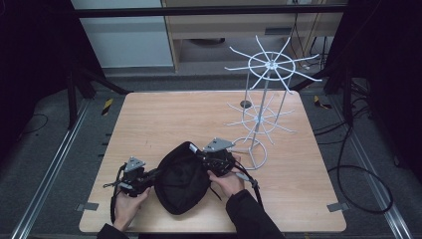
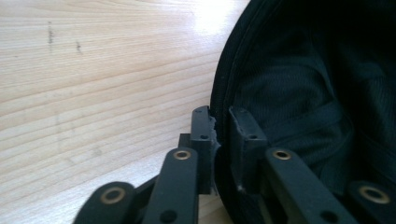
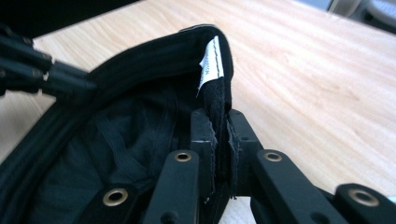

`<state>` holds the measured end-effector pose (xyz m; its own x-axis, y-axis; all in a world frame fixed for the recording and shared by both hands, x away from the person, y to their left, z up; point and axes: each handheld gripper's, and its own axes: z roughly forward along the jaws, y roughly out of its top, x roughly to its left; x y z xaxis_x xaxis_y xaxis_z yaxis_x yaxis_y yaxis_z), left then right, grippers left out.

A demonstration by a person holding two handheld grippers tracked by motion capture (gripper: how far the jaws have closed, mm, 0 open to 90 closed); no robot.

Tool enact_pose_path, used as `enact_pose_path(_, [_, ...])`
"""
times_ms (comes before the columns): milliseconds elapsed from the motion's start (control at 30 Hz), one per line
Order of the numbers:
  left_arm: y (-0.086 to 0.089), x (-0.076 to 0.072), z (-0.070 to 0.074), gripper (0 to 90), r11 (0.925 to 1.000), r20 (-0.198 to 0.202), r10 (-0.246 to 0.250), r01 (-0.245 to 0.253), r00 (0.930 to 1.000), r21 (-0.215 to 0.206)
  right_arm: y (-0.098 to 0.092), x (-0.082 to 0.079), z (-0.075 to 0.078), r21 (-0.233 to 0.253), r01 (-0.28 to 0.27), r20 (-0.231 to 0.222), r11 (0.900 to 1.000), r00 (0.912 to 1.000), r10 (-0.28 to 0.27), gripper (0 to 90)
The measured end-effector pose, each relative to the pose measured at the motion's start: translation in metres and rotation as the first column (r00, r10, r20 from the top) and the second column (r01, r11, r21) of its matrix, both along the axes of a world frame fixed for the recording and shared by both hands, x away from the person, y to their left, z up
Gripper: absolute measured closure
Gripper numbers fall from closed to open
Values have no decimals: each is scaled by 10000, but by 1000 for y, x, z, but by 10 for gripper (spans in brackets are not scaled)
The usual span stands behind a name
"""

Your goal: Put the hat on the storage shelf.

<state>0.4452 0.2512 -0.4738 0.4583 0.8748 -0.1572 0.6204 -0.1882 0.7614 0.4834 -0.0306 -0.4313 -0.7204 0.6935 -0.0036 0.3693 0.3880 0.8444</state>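
A black fabric cap (image 1: 181, 180) lies upside down near the table's front edge, its hollow facing up. My left gripper (image 1: 149, 175) is shut on the cap's left rim; in the left gripper view the rim (image 2: 223, 116) is pinched between the jaws (image 2: 223, 140). My right gripper (image 1: 205, 158) is shut on the cap's right rim. The right gripper view has that edge (image 3: 219, 100), with a white label (image 3: 210, 63), clamped at my right gripper (image 3: 220, 135). A white wire hanging rack (image 1: 263, 99) stands upright at the back right.
The wooden table (image 1: 164, 114) has bare room at the left and back. The rack's ring base (image 1: 251, 152) sits just right of my right gripper. Black cables (image 1: 363, 174) lie on the floor to the right.
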Motion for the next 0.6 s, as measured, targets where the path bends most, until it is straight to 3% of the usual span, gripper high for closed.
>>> enact_pose_path(67, [0, -1, -1, 737, 9999, -84, -92, 93, 9999, 57, 0, -1, 1, 35, 25, 77, 10000, 10000, -25, 835])
enact_pose_path(100, [-1, -2, -2, 665, 9998, -170, -162, 164, 9997, 106, 0, -2, 2, 127, 158, 251, 9998, 9996, -161, 836])
enact_pose_path(133, [-1, -3, -3, 665, 9996, -205, -206, 210, 9996, 174, 0, -2, 2, 127, 158, 251, 9998, 9996, -161, 836])
enact_pose_path(167, [-1, -4, -5, 605, 9993, -355, -305, 312, 9989, 200, 0, -3, 3, 182, 256, 371, 9995, 9990, -263, 836])
enact_pose_path(267, [0, -12, -4, 578, 9986, -462, -529, 531, 9975, 45, -2, -3, 5, 264, 403, 546, 9988, 9976, -417, 837])
enact_pose_path(367, [-1, -16, -2, 603, 9983, -464, -585, 584, 9972, -34, -2, -3, 6, 326, 499, 680, 9982, 9963, -520, 837])
enact_pose_path(400, [-2, -16, -2, 659, 9983, -481, -583, 583, 9971, -15, -3, -4, 8, 477, 477, 750, 9977, 9959, -512, 837])
enact_pose_path(600, [-2, -1, -3, 800, 9998, -680, 118, -128, 9976, -142, -2, -6, 17, 665, 132, 1185, 9977, 9927, -210, 836])
